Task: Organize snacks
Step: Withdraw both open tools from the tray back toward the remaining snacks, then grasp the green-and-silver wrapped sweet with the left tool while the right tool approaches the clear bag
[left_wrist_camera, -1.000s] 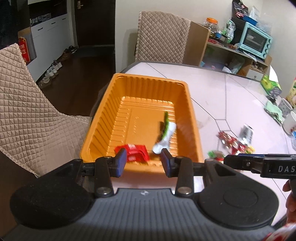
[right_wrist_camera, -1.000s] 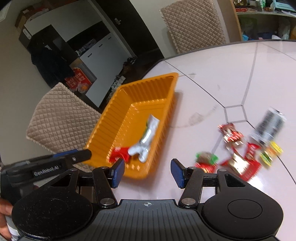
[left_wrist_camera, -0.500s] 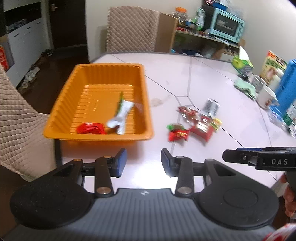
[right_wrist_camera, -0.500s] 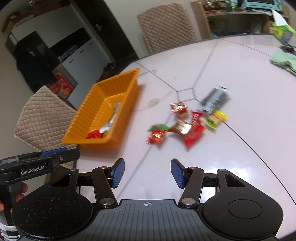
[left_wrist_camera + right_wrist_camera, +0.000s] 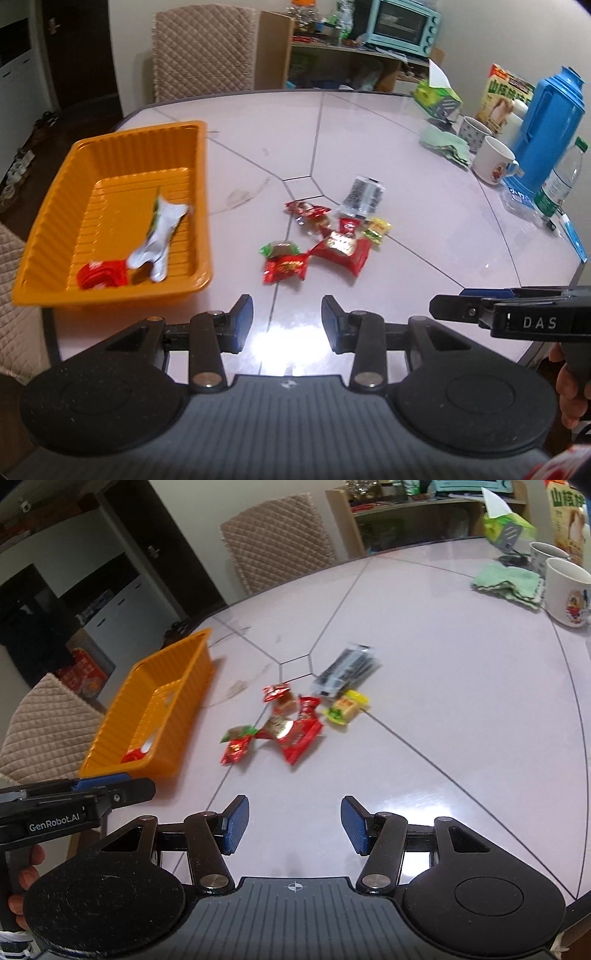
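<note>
An orange tray [image 5: 51,206] [image 5: 192,653] sits at the table's left, holding a white-and-green wrapper [image 5: 159,236] and a red packet [image 5: 101,273]. Several loose snacks lie in a cluster mid-table: a red packet [image 5: 284,267] [image 5: 236,747], a bigger red pack [image 5: 341,251] [image 5: 299,734], a yellow candy [image 5: 376,229] [image 5: 345,707] and a dark pouch [image 5: 364,192] [image 5: 347,670]. My left gripper [image 5: 287,321] hovers open and empty near the front edge, short of the cluster. My right gripper [image 5: 293,823] is open too, nothing between its fingers.
Two mugs [image 5: 493,158], a green cloth [image 5: 445,142], a blue thermos [image 5: 550,103], a water bottle [image 5: 559,181] and a tissue box [image 5: 437,96] crowd the table's right side. Quilted chairs [image 5: 203,48] stand behind and at the left.
Both grippers have swung from over the orange tray to the right, so the tray now lies left and the snack cluster is ahead. Neither gripper's opening has changed.
</note>
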`<state>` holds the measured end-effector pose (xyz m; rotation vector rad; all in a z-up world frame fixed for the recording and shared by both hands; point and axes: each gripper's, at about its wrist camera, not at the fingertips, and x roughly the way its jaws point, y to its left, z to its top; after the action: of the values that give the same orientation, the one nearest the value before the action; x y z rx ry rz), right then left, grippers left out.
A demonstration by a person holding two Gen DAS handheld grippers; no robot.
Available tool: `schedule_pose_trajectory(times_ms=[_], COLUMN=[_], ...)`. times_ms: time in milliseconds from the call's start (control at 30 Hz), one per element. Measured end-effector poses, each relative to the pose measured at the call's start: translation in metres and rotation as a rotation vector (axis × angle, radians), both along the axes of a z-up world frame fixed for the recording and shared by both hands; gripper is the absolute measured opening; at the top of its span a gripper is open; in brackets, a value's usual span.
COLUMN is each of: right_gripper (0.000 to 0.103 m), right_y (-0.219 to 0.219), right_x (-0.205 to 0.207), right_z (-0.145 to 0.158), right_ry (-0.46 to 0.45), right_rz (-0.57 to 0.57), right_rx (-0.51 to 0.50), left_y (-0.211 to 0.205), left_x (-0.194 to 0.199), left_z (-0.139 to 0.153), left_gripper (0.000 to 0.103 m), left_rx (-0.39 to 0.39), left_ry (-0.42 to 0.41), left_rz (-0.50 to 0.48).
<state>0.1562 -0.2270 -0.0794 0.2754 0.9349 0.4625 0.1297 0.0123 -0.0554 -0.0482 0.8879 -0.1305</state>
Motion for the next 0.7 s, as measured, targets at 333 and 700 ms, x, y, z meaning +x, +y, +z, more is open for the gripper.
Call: schedule_pose_trajectory(times_ms=[333, 700], right_gripper=[0.055, 0.055], right_y=[-0.015, -0.018], right_x=[0.025, 0.054], right_z=[-0.008, -0.019], right_ry=[0.009, 0.041], right_rz=[-0.083, -0.133], right_rx=[-0.01, -0.003], left_y=[-0.009, -0.013], left_x=[0.049, 0.1], left_z=[-0.011, -0.035], left_gripper=[0.036, 0.033], left_rx=[0.016, 0.033], left_ry=[0.017, 0.08], left_rz=[-0.029, -0.043])
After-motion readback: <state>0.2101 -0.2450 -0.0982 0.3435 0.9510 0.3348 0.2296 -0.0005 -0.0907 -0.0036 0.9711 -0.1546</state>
